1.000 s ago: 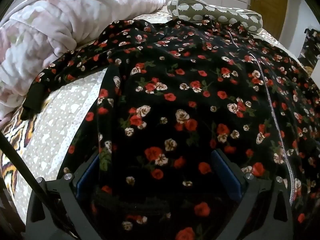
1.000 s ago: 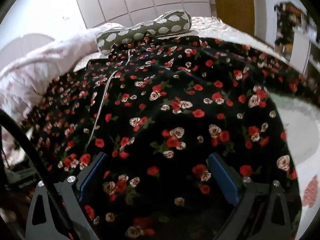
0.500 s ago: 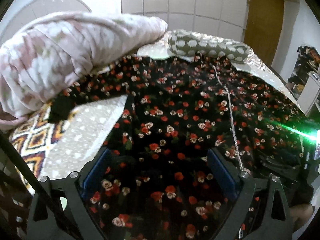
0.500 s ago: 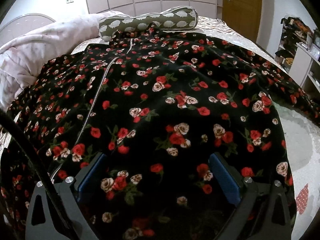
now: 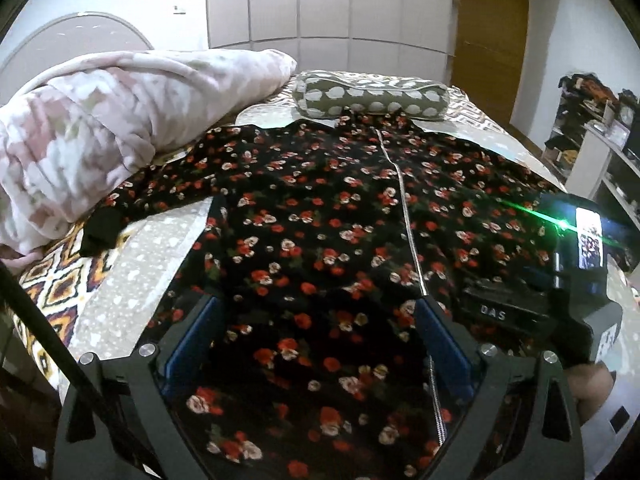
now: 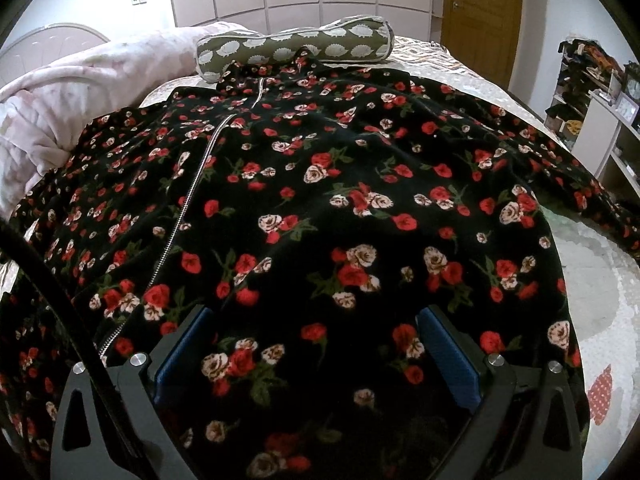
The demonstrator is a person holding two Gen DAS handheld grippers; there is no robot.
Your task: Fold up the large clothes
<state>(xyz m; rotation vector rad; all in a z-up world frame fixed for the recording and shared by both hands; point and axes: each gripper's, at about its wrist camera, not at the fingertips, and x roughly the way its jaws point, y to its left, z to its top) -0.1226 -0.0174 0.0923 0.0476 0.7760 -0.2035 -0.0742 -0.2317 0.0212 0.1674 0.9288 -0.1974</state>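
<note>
A large black jacket with red and white roses (image 5: pixel 320 216) lies spread face up on the bed, zipper (image 5: pixel 404 200) running down its middle. Its left sleeve (image 5: pixel 160 196) stretches out to the left. My left gripper (image 5: pixel 318 312) is open above the lower left half of the jacket. My right gripper (image 6: pixel 316 320) is open above the lower right half (image 6: pixel 360 208). The right gripper's body also shows in the left wrist view (image 5: pixel 560 280). Neither gripper holds fabric.
A pink fluffy blanket (image 5: pixel 120 120) is heaped at the left of the bed. A green spotted bolster (image 5: pixel 372 96) lies by the jacket's collar. Patterned bed cover (image 5: pixel 132 280) shows beside the jacket. Shelves (image 6: pixel 600 112) stand at the right, a wooden door (image 6: pixel 476 12) behind.
Both grippers have lifted and pulled back from the jacket, so more of the bed and room shows. The jacket lies as before.
</note>
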